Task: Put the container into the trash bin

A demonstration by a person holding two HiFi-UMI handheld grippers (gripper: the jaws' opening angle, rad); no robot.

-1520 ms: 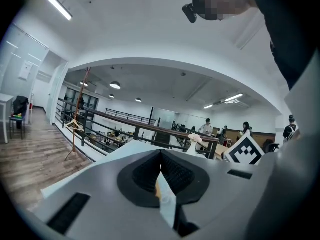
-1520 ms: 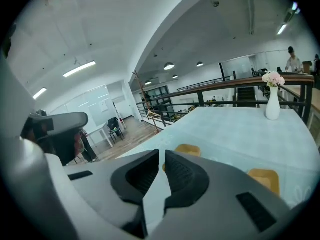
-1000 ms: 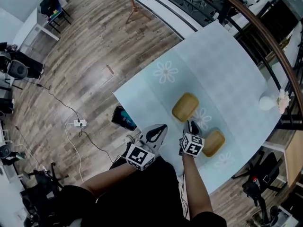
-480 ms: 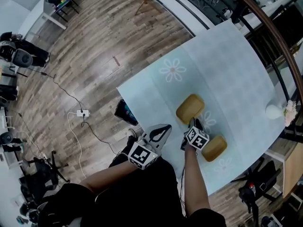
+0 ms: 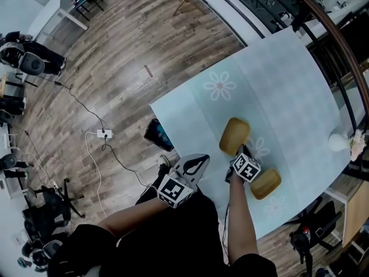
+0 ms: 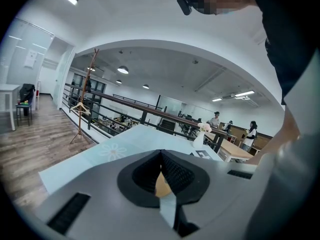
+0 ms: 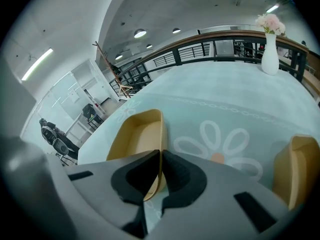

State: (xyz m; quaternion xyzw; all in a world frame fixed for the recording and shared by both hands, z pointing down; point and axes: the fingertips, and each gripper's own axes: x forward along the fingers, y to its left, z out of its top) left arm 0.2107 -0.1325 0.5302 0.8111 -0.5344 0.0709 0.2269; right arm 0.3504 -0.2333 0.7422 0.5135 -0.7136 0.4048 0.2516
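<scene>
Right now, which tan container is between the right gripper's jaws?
The farther container, its rim pinched by the right gripper; the other container sits untouched alongside.

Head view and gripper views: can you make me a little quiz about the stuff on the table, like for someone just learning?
1. How many tan containers sit on the table? A one, B two, C four.
2. True or false: the left gripper is shut with nothing between its jaws.
3. Fill in: the ___ gripper's jaws clamp the wall of one tan container.

Key: 1 B. 2 true. 3 right; the right gripper has the wall between its jaws.
</scene>
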